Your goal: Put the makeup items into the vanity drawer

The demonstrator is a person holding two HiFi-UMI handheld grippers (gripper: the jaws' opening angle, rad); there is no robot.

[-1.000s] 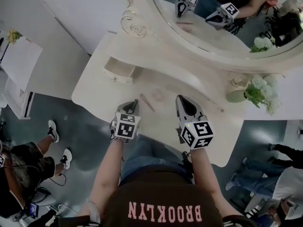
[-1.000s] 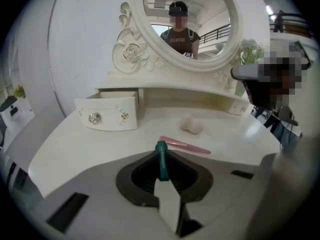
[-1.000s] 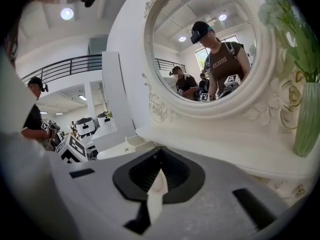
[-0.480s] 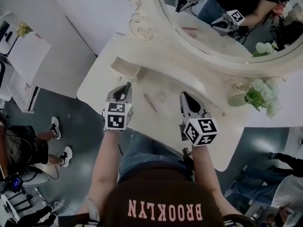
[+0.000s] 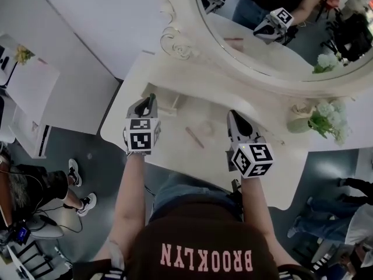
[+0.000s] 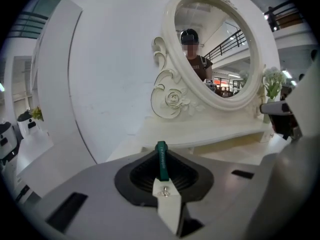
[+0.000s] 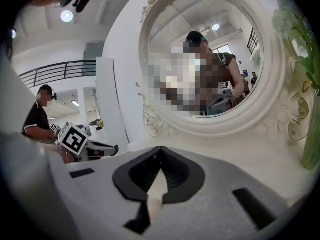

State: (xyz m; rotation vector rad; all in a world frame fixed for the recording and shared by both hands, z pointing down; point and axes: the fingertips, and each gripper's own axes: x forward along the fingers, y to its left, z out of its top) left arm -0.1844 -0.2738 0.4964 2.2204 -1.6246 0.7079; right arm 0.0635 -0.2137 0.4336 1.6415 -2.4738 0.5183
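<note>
Head view: the left gripper (image 5: pixel 150 102) sits just left of the small open cream drawer (image 5: pixel 173 105), nearer it than the right gripper (image 5: pixel 235 121). A brownish pencil (image 5: pixel 194 137) lies on the cream vanity top (image 5: pixel 169 147) between them. Left gripper view: the jaws clamp a slim dark-green makeup pencil (image 6: pixel 161 159) that points forward along them. Right gripper view: jaws together, empty.

Large indoor hall holding a dressing corner. Cream vanity (image 5: pixel 175 147) with ornate mirror (image 5: pixel 250 51), far; railed balcony (image 7: pixel 56 69) and onlooker (image 5: pixel 29 188), left.
</note>
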